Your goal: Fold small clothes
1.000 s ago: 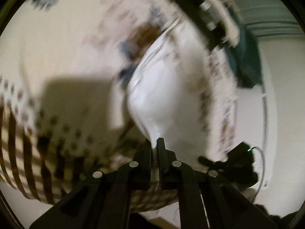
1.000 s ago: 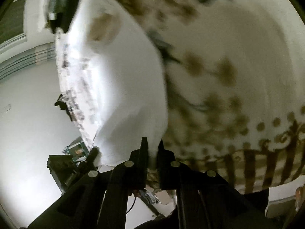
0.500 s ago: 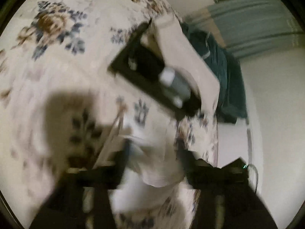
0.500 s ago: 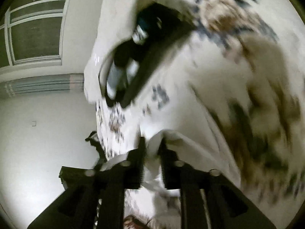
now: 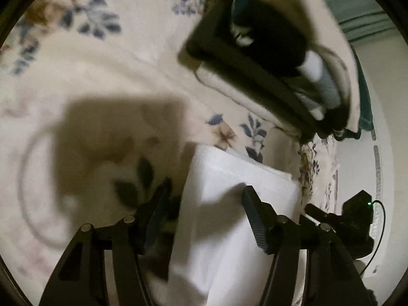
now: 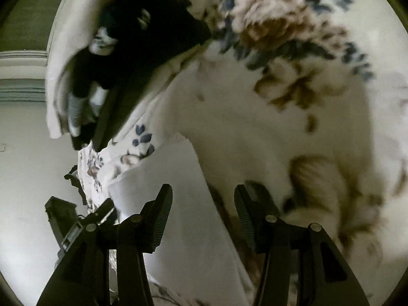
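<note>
A small white garment (image 5: 229,204) lies folded flat on the floral bedspread (image 5: 114,89). My left gripper (image 5: 206,193) is open, its jaws apart just above the garment's near part, holding nothing. In the right wrist view the same white garment (image 6: 178,191) lies on the bedspread (image 6: 255,127) near its edge. My right gripper (image 6: 204,193) is open and empty, jaws spread over the garment's right edge.
A black tray-like container of dark and light folded clothes (image 5: 267,58) sits on a cream cloth at the far side of the bed; it also shows in the right wrist view (image 6: 127,51). A black device with a green light (image 5: 357,214) stands on the floor by the bed edge.
Both grippers were shut on the lifted white garment a second ago. They lowered it onto the bed and opened; the garment now lies flat and released.
</note>
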`<action>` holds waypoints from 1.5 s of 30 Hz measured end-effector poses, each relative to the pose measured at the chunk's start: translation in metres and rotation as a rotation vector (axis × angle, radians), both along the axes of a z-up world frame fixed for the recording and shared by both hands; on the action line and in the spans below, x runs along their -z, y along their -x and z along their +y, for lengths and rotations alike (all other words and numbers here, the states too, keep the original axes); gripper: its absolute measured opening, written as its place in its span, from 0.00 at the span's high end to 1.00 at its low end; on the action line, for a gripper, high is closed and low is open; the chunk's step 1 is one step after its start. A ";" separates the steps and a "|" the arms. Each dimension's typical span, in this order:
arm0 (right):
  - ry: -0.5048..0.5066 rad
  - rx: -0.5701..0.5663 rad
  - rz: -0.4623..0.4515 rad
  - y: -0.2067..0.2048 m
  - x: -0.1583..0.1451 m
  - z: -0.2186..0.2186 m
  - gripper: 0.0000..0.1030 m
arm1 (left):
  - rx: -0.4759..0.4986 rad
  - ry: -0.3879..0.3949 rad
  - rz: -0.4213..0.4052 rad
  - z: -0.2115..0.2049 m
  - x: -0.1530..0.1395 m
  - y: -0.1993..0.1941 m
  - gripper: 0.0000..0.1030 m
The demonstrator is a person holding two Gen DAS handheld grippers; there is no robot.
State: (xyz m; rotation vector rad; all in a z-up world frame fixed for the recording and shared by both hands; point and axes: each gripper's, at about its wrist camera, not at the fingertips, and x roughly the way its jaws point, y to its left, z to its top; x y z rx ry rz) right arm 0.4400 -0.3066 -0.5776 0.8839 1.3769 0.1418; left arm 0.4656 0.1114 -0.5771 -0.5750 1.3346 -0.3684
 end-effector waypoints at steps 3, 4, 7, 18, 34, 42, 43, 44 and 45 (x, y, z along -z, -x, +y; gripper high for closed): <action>-0.030 -0.019 -0.065 -0.013 0.002 0.011 0.92 | 0.017 0.036 -0.053 -0.007 -0.007 -0.007 0.89; 0.015 -0.026 -0.082 -0.016 -0.003 0.015 0.95 | 0.026 0.026 -0.083 -0.009 -0.014 -0.009 0.89; 0.089 0.062 -0.145 -0.014 -0.019 0.008 0.97 | 0.023 0.021 -0.123 -0.007 -0.023 -0.018 0.91; 0.117 0.098 0.036 0.048 -0.024 -0.019 0.55 | -0.159 0.108 0.070 0.082 -0.020 0.081 0.39; -0.212 0.390 0.095 0.155 0.038 0.047 0.84 | -0.460 0.344 0.132 0.025 0.021 0.162 0.73; -0.148 0.393 0.094 0.169 0.034 0.032 0.90 | -0.534 0.211 0.067 0.101 0.014 0.171 0.89; -0.150 0.389 0.094 0.170 0.034 0.030 0.90 | -0.552 0.239 0.079 0.114 0.016 0.174 0.89; -0.146 0.364 0.098 0.169 0.032 0.030 0.87 | -0.556 0.248 0.091 0.121 0.017 0.176 0.85; -0.136 0.330 0.108 0.166 0.029 0.029 0.83 | -0.550 0.244 0.104 0.125 0.016 0.176 0.84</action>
